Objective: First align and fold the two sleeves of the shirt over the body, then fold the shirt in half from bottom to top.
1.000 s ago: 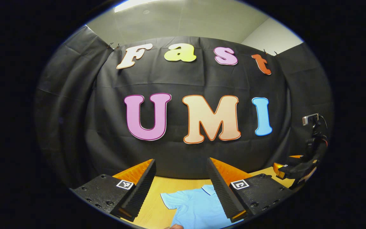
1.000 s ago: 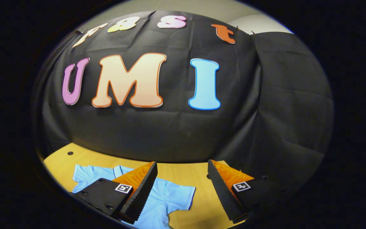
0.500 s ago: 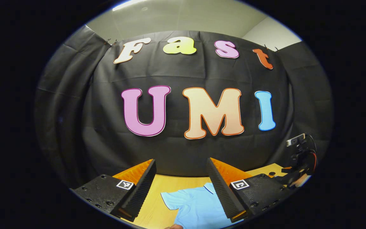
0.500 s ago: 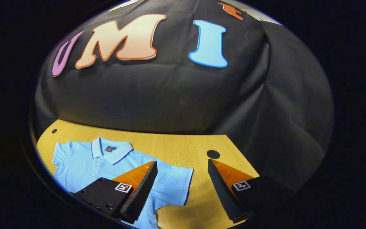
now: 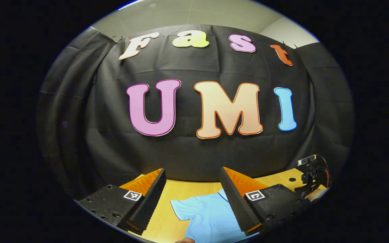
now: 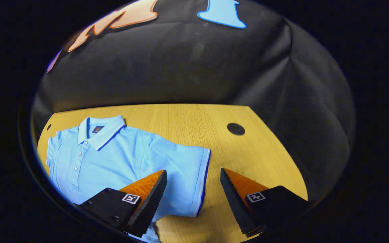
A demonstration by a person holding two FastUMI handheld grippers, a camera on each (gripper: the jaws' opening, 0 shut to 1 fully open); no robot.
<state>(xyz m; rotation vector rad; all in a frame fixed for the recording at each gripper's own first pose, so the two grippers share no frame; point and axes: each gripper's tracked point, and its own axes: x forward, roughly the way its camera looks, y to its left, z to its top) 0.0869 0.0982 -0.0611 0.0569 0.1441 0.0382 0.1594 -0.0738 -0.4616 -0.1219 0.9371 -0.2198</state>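
Item: light-blue polo shirt [image 6: 113, 158], lying flat and face up on the wooden table [image 6: 248, 148], sleeves spread.

Handling, as judged: light, limp knit, likely bunching if dragged; the right sleeve [image 6: 184, 179] cuff hem is offering the best hold.

Right gripper [image 6: 193, 199] is hovering wide over that cuff; left gripper [image 5: 192, 199] is hanging wide, empty.
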